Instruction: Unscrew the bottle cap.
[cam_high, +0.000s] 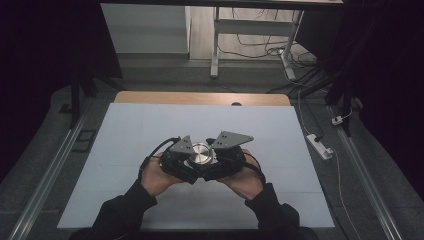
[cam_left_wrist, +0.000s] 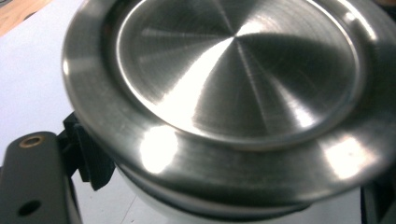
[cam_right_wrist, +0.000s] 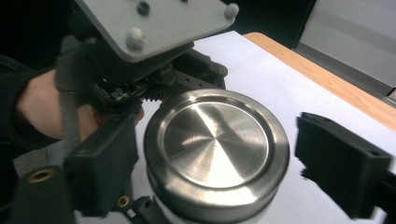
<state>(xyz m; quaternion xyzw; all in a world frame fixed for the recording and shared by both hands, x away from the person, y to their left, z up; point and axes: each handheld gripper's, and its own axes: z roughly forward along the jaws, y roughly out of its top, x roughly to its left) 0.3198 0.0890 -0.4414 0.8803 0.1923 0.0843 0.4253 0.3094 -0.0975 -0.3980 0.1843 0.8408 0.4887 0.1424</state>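
Note:
A round container with a brushed steel lid (cam_high: 200, 152) (cam_left_wrist: 238, 70) (cam_right_wrist: 215, 144) and a white body is held a little above the white table sheet (cam_high: 150, 130), between both hands. My left gripper (cam_high: 189, 161) (cam_left_wrist: 201, 200) comes in from the left and is shut on the container just under the lid's rim, with its black pad (cam_left_wrist: 91, 161) against the body. My right gripper (cam_high: 212, 162) (cam_right_wrist: 219, 163) stands open around the lid. One of its fingers (cam_right_wrist: 100, 158) is close beside the lid, and the other (cam_right_wrist: 343, 163) stands clear of it.
The table's wooden far edge (cam_high: 200, 97) shows beyond the sheet. On the floor at the right lie a white power strip (cam_high: 320, 146) and cables. A desk frame (cam_high: 215, 55) stands behind the table. Metal rails (cam_high: 55, 165) run along both sides.

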